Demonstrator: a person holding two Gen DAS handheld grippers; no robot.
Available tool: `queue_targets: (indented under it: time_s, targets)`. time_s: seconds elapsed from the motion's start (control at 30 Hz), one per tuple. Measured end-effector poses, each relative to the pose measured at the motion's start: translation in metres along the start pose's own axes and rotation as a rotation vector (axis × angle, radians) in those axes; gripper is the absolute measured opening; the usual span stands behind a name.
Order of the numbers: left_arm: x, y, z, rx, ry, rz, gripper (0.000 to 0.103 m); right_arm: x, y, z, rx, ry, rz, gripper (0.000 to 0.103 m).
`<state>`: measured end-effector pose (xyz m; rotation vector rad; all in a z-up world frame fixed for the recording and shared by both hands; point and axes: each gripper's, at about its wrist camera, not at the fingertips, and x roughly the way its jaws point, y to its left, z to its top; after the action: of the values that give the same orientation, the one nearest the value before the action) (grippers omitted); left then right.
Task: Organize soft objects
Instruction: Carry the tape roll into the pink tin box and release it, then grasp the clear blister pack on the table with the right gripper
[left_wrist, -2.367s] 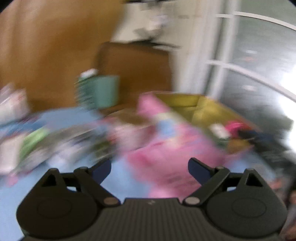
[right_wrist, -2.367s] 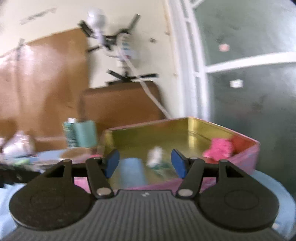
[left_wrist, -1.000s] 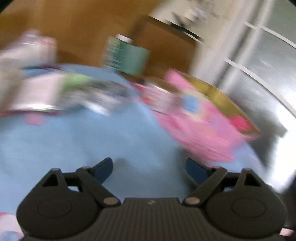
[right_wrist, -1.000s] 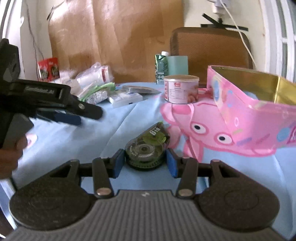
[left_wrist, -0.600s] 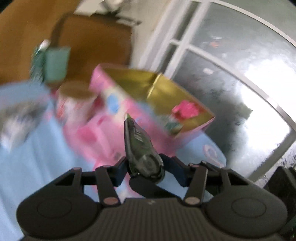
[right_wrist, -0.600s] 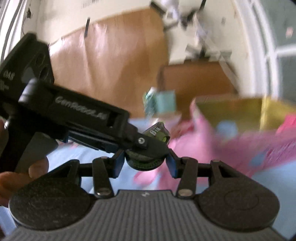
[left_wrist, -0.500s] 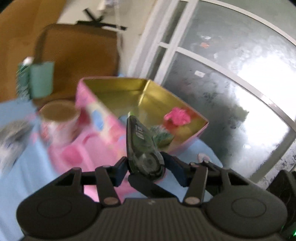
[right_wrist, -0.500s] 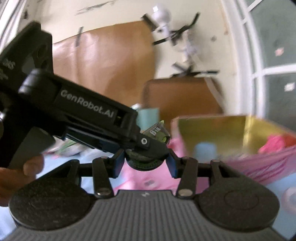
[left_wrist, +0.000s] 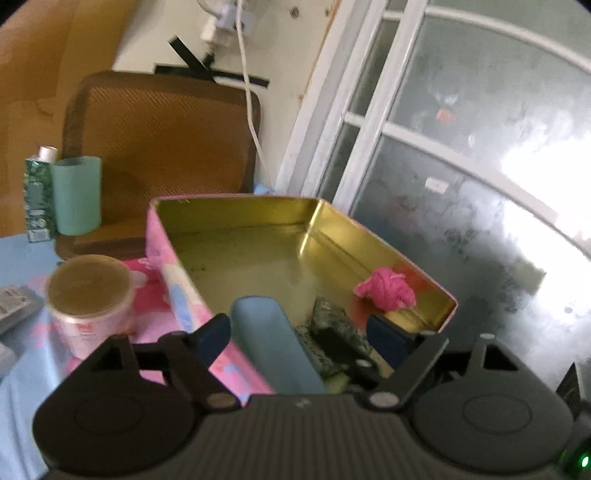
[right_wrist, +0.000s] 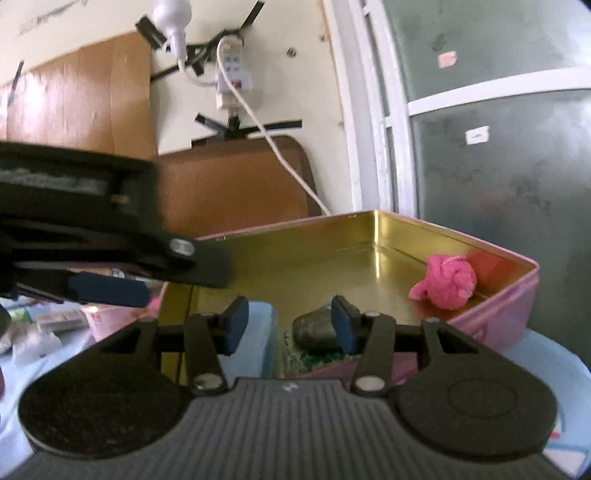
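A pink tin (left_wrist: 173, 258) with a gold inside stands open under both grippers. In it lie a pink soft ball (left_wrist: 386, 291), a light blue item (left_wrist: 273, 343), a green patterned packet (left_wrist: 351, 328) and a dark tape dispenser (left_wrist: 338, 352). My left gripper (left_wrist: 298, 334) hangs over the tin's near end; its jaws are opening with nothing pressed between them. My right gripper (right_wrist: 289, 325) is open and empty above the dispenser (right_wrist: 314, 330). The ball (right_wrist: 445, 282) sits in the far right corner of the tin (right_wrist: 491, 325). The left gripper's finger (right_wrist: 199, 264) reaches in from the left.
A round lidded tub (left_wrist: 90, 291) stands on the blue cloth left of the tin. Behind it are a teal cup (left_wrist: 75, 195) and a green carton (left_wrist: 35, 195). A brown chair back (left_wrist: 162, 147) and a window (left_wrist: 461, 166) lie beyond. Packets (right_wrist: 55, 321) lie at the left.
Half a second ago my left gripper pinched the dark dispenser, taken from the right gripper. Its jaws now stand apart and the dispenser lies in the tin. Both grippers moved over the tin.
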<state>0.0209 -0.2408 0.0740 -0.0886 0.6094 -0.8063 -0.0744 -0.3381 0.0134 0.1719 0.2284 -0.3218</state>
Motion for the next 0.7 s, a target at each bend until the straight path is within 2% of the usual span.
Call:
queue_targets:
  time_s: [0.07,0.2,0.3,0.4,0.47,0.57,0.6,0.7]
  targets:
    - [-0.022,0.013,-0.007,0.015,-0.034,0.003,0.084,-0.012,0.001,0.0,0.02,-0.029,0.015,0.052]
    - [-0.064,0.054,-0.034,0.037,-0.071,0.107,0.086,-0.035,0.019,-0.002,0.016,-0.071,0.096,0.054]
    - [-0.095,0.098,-0.059,-0.002,-0.064,0.249,0.086,-0.036,0.048,-0.006,-0.043,-0.047,0.201,0.054]
    - [-0.119,0.144,-0.078,-0.077,-0.058,0.41,0.086,-0.027,0.08,-0.018,-0.1,0.022,0.307,0.054]
    - [-0.131,0.168,-0.087,-0.124,-0.057,0.475,0.086,-0.019,0.1,-0.026,-0.13,0.073,0.348,0.053]
    - [-0.135,0.185,-0.097,-0.145,-0.057,0.514,0.086,-0.003,0.121,-0.028,-0.12,0.179,0.389,0.054]
    - [-0.134,0.191,-0.098,-0.177,-0.037,0.505,0.085,0.001,0.125,-0.028,-0.107,0.211,0.407,0.054]
    - [-0.139,0.201,-0.098,-0.212,-0.063,0.449,0.087,0.022,0.143,-0.02,-0.078,0.29,0.455,0.054]
